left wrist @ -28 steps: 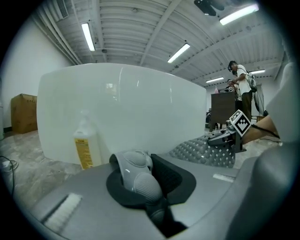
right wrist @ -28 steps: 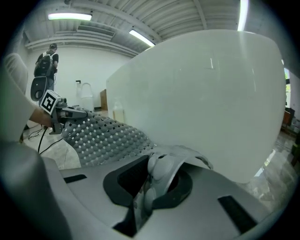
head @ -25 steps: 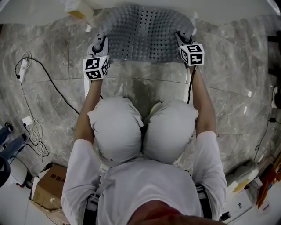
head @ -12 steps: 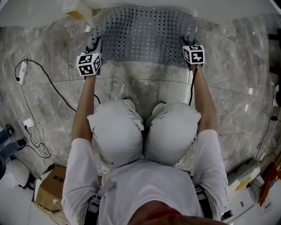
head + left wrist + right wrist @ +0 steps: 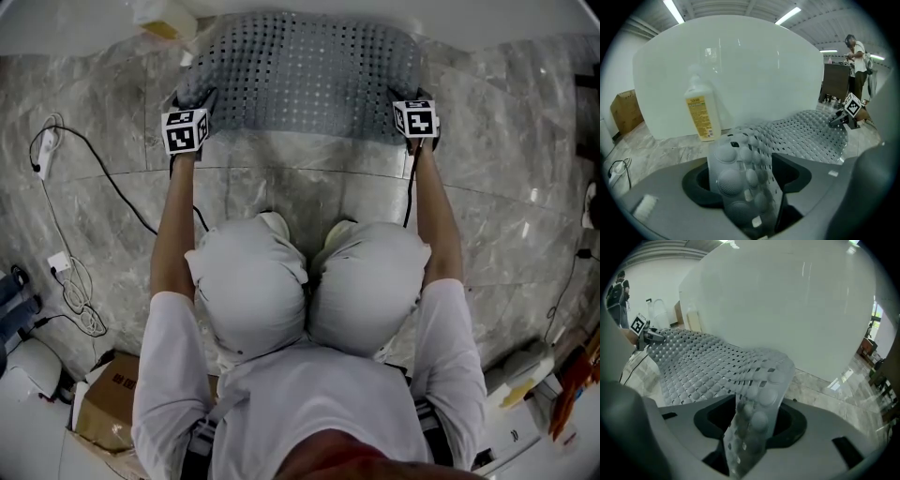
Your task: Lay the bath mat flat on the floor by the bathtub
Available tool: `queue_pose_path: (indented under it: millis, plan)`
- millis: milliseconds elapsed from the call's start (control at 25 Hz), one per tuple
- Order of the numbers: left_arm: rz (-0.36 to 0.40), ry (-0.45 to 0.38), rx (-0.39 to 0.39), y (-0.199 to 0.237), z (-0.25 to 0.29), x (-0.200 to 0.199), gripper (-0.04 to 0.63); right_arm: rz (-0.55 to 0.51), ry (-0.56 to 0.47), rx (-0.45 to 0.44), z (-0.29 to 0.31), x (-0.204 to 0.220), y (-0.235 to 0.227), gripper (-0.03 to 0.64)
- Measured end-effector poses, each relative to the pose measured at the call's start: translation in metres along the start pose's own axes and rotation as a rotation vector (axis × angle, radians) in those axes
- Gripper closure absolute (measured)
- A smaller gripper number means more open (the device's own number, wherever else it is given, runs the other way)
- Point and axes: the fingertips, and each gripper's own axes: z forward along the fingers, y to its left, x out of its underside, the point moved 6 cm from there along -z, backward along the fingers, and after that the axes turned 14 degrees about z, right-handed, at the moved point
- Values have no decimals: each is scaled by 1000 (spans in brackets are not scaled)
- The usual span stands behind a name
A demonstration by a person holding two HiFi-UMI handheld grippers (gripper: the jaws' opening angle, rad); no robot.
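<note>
Fingers (image 5: 812, 197) apart on left gripper (image 5: 190, 101) and right gripper (image 5: 416, 96) alike, just opening, gripping nothing, each with a loose corner of the bath mat (image 5: 309, 75) between. Spread over the marble floor (image 5: 309, 187), far edge against the white bathtub (image 5: 740, 65), near a yellow bottle (image 5: 699, 115).

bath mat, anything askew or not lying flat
The grey dimpled rubber bath mat is not flat yet: both near corners curl up between the jaws of the left gripper and right gripper, which have just been opening.
</note>
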Motion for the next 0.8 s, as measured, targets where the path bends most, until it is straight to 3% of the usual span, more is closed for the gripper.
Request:
queue_pose_path:
  millis: [240,480,800]
  plan:
    - [-14,71,-15,21,-1,21,184,5,23,100,-7,9,-23,351]
    - [-18,56,-71,47,-15,24,183,12,-25,131,-22,8,-38,344]
    - [-62,-104,-135,54,-25,-10,210,34,-193,58,-44,-29,-14,355]
